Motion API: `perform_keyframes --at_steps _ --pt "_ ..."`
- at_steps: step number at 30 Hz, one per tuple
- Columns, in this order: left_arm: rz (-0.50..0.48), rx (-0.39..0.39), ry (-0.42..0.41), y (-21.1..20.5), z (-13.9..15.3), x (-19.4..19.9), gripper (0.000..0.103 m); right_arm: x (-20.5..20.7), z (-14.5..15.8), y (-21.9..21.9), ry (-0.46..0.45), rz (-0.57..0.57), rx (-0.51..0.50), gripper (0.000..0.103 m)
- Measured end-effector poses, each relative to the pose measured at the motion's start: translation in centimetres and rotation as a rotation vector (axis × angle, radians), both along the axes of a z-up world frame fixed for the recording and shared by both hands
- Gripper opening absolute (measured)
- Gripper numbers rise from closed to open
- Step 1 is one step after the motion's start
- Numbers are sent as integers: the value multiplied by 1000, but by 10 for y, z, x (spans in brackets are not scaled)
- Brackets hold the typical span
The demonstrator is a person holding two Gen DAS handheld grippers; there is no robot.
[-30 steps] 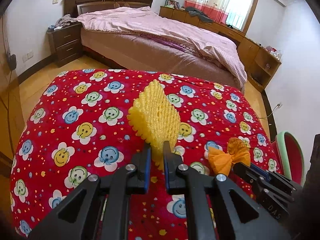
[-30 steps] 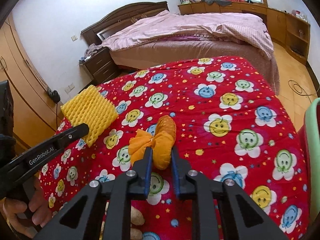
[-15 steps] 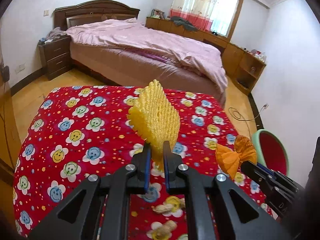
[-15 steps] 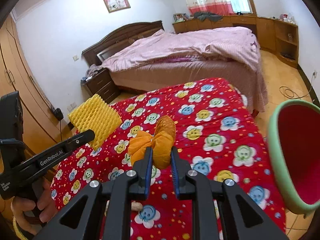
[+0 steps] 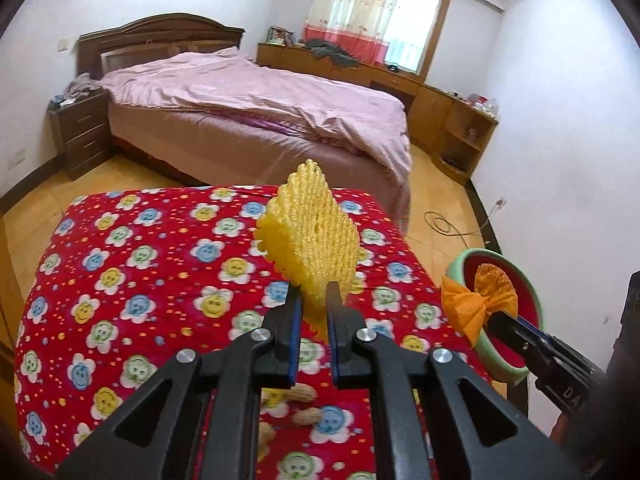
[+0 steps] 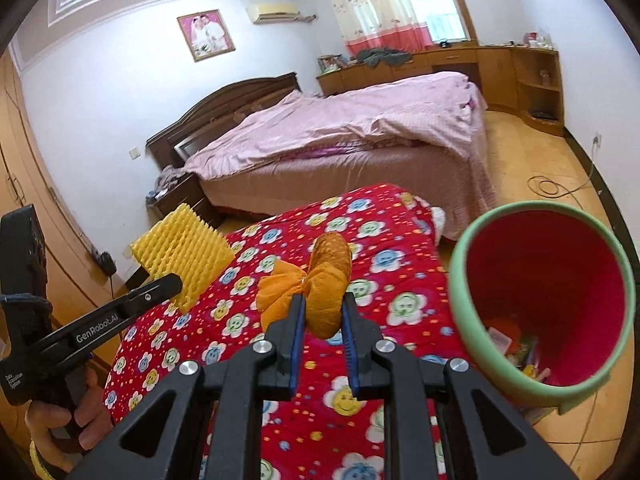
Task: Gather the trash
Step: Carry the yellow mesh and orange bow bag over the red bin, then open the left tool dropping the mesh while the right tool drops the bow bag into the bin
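1. The left gripper [image 5: 311, 304] has its jaws clamped narrow on the lower corner of a yellow foam fruit net [image 5: 310, 240], which stands up from the tips, clear of the cloth.
2. The right gripper [image 6: 323, 312] has its jaws closed on an orange crumpled wrapper [image 6: 320, 288], pinched across its fatter half; the thinner twisted half hangs free to the left of the tips.
3. Both pieces of trash are in the air above the table with the red flower-print tablecloth [image 5: 132, 280]. A few peanuts [image 5: 300, 394] lie on the cloth just below the left gripper.
4. The green bin with a red inside [image 6: 536, 292] stands off the table's right edge, its mouth tilted toward the right wrist camera. Some trash already lies at its bottom.
5. The step in hand looks like the carry to the bin. The right gripper is nearer, so it should probably empty first.
6. To do it well, bring each piece over the middle of the mouth, not the rim, before the jaws part.
7. The foam net is light and springy and may cling to a pad or drift, so lower it inside the rim.
8. Keep the two tools apart at the mouth to avoid a knock.
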State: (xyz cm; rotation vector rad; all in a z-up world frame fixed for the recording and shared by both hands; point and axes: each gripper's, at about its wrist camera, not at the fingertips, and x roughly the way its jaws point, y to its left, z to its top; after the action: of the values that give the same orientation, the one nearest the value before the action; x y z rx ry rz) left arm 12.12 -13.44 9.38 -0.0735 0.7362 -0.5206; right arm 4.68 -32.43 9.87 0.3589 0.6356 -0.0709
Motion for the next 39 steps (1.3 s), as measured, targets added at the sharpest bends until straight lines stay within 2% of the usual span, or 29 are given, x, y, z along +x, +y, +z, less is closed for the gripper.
perform_keyframes --at_steps 10,20,27,33,39 --pt "-114 -11 -4 -55 4 -19 10 -40 5 -48 -20 -122 4 19" --pt "-225 -14 8 -120 0 -35 10 -67 -8 -100 3 -225 45 19" --pt "-296 -5 43 -164 -16 -41 10 -78 -22 -133 20 -276 71 20" --pt "-316 30 71 -197 -37 -37 10 -80 -37 -161 42 -312 107 20" --pt "-328 63 95 -214 -55 -31 10 -77 -50 -181 89 -348 84 20"
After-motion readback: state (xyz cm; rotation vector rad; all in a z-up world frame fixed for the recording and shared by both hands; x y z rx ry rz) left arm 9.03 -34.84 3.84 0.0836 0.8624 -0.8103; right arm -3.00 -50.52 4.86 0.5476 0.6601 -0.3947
